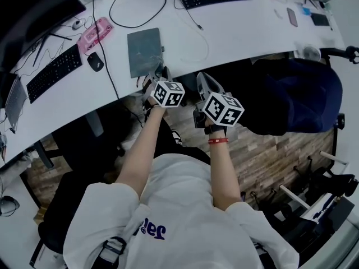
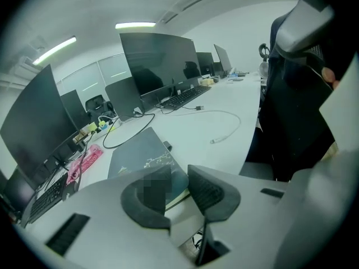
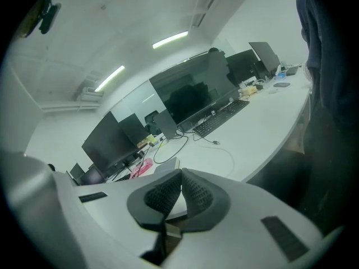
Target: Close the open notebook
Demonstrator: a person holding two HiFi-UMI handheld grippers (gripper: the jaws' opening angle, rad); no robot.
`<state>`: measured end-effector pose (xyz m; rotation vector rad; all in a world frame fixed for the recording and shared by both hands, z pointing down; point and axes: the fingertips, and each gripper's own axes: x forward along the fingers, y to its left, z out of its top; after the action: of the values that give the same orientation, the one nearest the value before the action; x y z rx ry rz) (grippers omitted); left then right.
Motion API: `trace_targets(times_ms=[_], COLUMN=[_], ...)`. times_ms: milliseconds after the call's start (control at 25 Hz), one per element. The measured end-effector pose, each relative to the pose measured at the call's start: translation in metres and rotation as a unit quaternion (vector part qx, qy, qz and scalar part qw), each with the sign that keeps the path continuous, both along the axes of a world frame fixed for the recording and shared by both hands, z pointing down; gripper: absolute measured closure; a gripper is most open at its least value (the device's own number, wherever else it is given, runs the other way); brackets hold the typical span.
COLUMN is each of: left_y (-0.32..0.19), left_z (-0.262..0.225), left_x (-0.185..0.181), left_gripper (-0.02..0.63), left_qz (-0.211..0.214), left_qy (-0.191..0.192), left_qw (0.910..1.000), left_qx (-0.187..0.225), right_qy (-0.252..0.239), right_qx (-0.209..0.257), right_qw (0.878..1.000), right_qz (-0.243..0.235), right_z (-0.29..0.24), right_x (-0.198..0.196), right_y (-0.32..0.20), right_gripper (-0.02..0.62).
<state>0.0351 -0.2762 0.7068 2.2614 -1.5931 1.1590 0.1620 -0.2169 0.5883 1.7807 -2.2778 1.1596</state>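
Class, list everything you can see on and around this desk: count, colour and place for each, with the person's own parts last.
notebook: one, dark grey-green, closed, flat near the desk's front edge
desk: one, white, curved
keyboards: two, black, left and top middle
mouse: one, black, left of the notebook
pink box: one, behind the mouse
cables: two, a black loop behind the notebook, a white one to its right
monitors: several, black, along the desk's back
phone: one, dark, desk's right end
chair: one, dark blue, right
wristband: one, red, right wrist
left gripper: white, dark fingers, open, at the notebook's near edge
right gripper: white, dark fingers, shut, off the desk's edge
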Motion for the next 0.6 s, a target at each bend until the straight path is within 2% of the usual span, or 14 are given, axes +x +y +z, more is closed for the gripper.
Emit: trace_targets(times_ms=[240, 320, 400, 440, 600], left_y=[0.002, 0.004, 0.008, 0.01, 0.02], left_z=[0.004, 0.005, 0.001, -0.003, -0.032], left_x=[0.006, 0.009, 0.012, 0.012, 0.0], left_gripper=[0.495, 0.484, 0.44, 0.44, 0.431], left_qz=[0.009, 0.014, 0.016, 0.015, -0.008], left_qy=[0.011, 0.05, 0.108, 0.129, 0.172], left_qw=[0.9998, 0.9981, 0.9926, 0.9898, 0.984], left_qx=[-0.017, -0.033, -0.054, -0.059, -0.046], right_qy=[-0.001, -0.003, -0.003, -0.002, 0.013], right_qx=[0.006, 0.011, 0.016, 0.018, 0.031], right_qw=[1.0, 1.0, 1.0, 1.0, 0.998], right_qz=[-0.003, -0.007, -0.014, -0.019, -0.048], right_z=[-0.004, -0.007, -0.012, -0.014, -0.024], right_x=[0.006, 0.005, -0.001, -0.004, -0.02], right_y=[0.009, 0.012, 0.015, 0.017, 0.028], right_gripper=[0.58, 0.58, 0.58, 0.58, 0.58])
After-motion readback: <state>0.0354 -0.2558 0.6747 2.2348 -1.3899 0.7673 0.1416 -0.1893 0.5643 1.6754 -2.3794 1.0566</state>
